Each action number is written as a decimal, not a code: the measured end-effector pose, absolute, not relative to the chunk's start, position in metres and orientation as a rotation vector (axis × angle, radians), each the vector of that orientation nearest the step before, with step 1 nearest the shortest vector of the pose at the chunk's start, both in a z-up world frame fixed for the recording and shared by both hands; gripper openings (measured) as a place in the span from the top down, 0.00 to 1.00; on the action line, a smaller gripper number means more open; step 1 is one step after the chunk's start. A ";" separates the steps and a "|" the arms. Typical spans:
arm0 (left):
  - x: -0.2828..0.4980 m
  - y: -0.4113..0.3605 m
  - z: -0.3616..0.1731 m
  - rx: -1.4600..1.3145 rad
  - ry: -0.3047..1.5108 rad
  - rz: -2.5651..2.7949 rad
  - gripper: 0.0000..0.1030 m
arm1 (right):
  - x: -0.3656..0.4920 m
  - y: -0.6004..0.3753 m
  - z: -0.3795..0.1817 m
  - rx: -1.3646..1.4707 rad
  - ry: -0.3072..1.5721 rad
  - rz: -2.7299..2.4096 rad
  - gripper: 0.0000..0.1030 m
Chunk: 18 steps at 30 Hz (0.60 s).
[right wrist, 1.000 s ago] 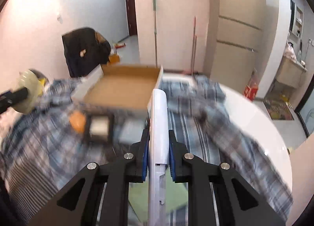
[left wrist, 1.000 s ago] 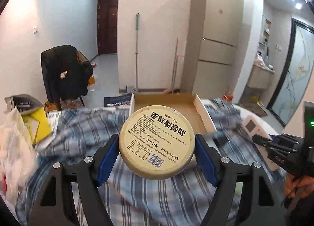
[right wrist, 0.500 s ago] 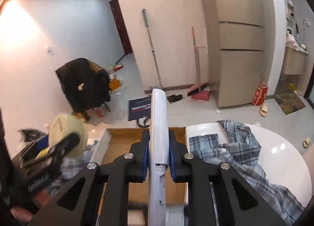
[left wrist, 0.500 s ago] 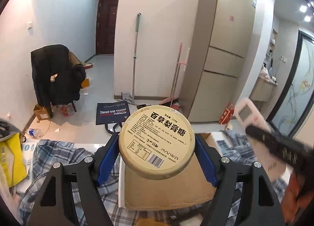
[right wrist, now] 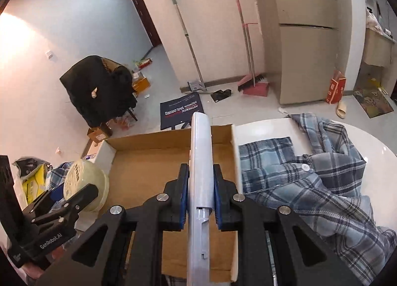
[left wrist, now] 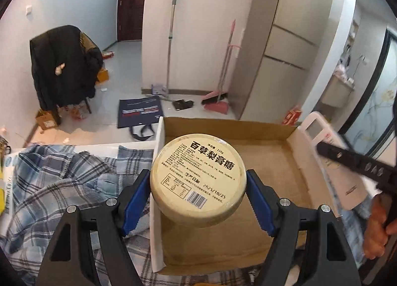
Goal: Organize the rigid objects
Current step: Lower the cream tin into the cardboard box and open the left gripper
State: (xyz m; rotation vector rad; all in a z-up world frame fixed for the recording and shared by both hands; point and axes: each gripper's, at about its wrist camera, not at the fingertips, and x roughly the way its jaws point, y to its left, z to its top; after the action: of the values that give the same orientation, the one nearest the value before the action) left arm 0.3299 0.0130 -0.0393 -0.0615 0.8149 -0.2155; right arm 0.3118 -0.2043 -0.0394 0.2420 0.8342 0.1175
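Shallow brown cardboard box with white outer walls (left wrist: 285,176), seen from both my wrist cameras: it lies open-topped on the white round desk (right wrist: 372,142), with a blue-and-white plaid shirt (right wrist: 310,186) spread over the desk on either side of it; the part of its floor that shows is bare cardboard, with nothing lying on it. My left fingers (left wrist: 141,191), blue-padded and set wide, are clamped on the sides of a round pale-yellow tin with a printed black-text label and barcode on its flat face (left wrist: 198,176); the tin is carried in the air over the box's left wall and floor, its labelled face turned toward the camera. My right fingers (right wrist: 183,194) are pressed close together on a slim white remote control (right wrist: 200,174), gripped by its long edges and pointing forward over the middle of the box. In the left wrist view the same remote appears at the box's right wall with its small grey screen visible, and part of my hand (left wrist: 377,231) shows at the edge. Whether either object touches the box I cannot tell.
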 end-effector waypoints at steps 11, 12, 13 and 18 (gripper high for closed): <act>0.329 -0.002 -0.061 0.054 0.842 -0.173 0.25 | 0.313 -0.206 -0.043 0.251 0.835 0.131 0.84; 0.329 -0.003 -0.061 0.052 0.840 -0.174 0.25 | 0.314 -0.204 -0.045 0.245 0.837 0.135 0.84; 0.329 -0.002 -0.059 0.040 0.836 -0.182 0.24 | 0.314 -0.202 -0.047 0.240 0.840 0.139 0.84; 0.322 0.011 -0.044 -0.033 0.777 -0.197 0.14 | 0.317 -0.199 -0.052 0.230 0.838 0.144 0.84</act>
State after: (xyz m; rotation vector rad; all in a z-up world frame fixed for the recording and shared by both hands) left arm 0.3218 0.0113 -0.0444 -0.0334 0.7772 -0.1966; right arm 0.3170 -0.1989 -0.0524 0.2301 0.8377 0.1445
